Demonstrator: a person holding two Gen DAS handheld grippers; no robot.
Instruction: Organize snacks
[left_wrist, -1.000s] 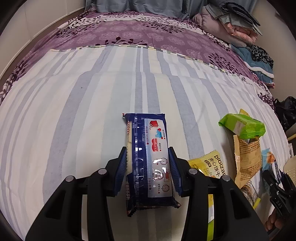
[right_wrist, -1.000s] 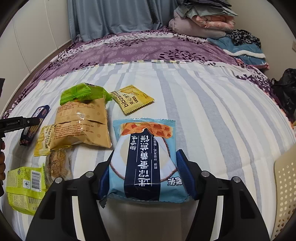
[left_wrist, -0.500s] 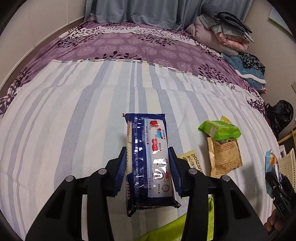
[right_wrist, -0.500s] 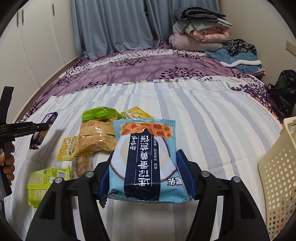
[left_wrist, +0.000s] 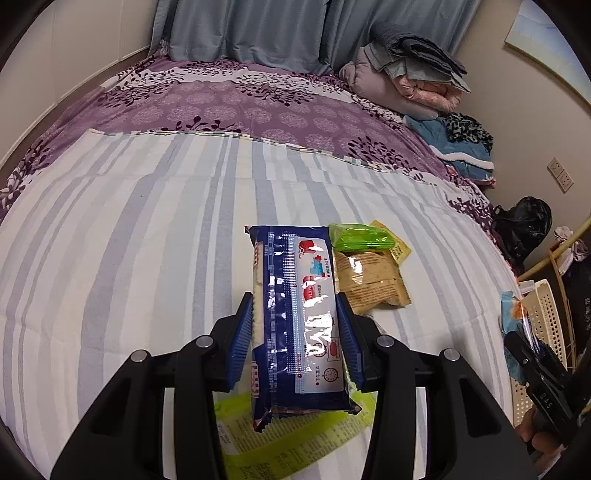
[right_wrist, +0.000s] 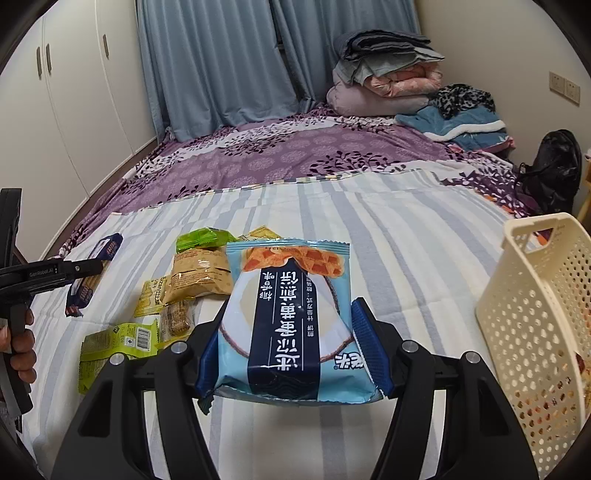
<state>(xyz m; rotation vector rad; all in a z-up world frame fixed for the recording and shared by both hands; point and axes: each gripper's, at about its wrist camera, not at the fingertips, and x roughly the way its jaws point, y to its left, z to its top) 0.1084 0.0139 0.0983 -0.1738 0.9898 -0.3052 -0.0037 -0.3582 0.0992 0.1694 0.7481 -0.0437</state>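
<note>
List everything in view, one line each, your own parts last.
Navy pack: 1, dark blue, in left gripper.
Blue pack: 1, light blue, in right gripper.
Green packs: 2, lime, on the sheet.
Tan pack: 1, brown, on the sheet.
Basket: 1, cream, right on the bed.
Sheet: 1, striped.
Bedding: 1 pile, far end.
Left gripper: black, shut.
Right gripper: black, shut.

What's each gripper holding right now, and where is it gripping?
The left gripper clamps the long dark-blue biscuit packet across its lower long edges. The right gripper clamps the light-blue snack pouch by its lower side edges.
</note>
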